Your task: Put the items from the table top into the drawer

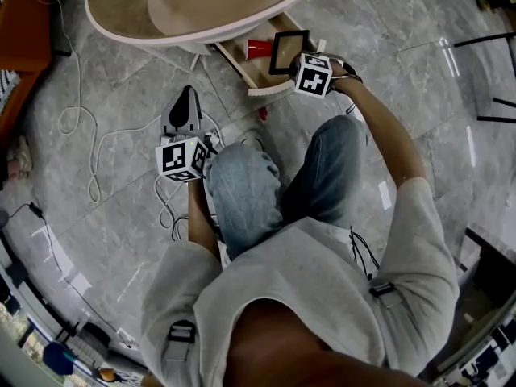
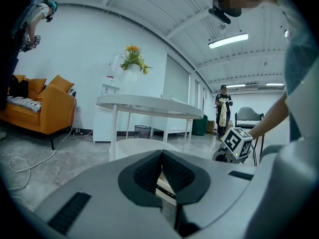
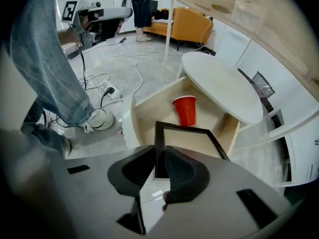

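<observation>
Fingers of the right gripper are shown in the right gripper view clamped on the near left edge of a black frame, which is held above the open drawer. A red cup is seen lying at the drawer's far end, beneath the table's lower shelf. In the left gripper view, the pads of the left gripper are seen closed together with nothing between them, and the gripper is aimed level at the table. In the head view, the left gripper is found beside the person's knee, well apart from the drawer, while the frame is carried by the right gripper over the drawer's front part, near the cup. The step in hand is judged to be the placing of the frame. For the next move, the frame would have to be lowered, tilted flat short of the cup and released. The drawer's side walls and the shelf overhang are to be cleared; open room is offered mainly by the near half.
</observation>
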The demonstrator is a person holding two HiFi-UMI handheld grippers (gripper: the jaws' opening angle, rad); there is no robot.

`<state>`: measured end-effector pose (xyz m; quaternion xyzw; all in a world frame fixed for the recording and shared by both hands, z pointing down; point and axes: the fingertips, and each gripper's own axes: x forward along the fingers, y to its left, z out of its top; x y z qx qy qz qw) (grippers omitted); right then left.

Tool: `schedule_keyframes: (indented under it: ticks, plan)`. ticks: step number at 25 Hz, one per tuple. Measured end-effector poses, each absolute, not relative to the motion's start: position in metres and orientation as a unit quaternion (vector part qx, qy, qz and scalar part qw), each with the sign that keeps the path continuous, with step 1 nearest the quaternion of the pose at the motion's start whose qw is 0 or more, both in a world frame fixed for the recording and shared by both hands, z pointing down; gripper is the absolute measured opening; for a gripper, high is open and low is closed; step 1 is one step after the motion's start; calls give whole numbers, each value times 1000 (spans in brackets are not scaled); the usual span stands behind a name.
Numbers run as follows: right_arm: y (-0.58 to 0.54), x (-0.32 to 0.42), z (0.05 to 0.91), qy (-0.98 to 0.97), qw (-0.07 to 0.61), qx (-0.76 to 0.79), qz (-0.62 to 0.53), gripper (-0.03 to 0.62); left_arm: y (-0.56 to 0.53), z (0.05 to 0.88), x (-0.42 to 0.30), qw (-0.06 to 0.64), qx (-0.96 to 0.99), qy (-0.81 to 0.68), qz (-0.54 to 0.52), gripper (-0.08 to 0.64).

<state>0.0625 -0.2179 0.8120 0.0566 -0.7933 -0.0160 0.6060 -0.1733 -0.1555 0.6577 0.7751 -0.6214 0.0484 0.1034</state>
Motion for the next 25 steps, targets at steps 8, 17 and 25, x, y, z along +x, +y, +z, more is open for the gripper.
schedule_keyframes:
  ticks: [8,17,25]
  plan:
    - [-224,44,822,-793,608,39,-27,86,-156,660,-184,106,769,-628,52,15]
    - [-230,39,840,-794,608,22,-22,87,-155,660,-187,106,766,-632,54,15]
    - [-235,41,863,-787,617,12,-2,86,-156,662,-186,108,764,-634,57,15]
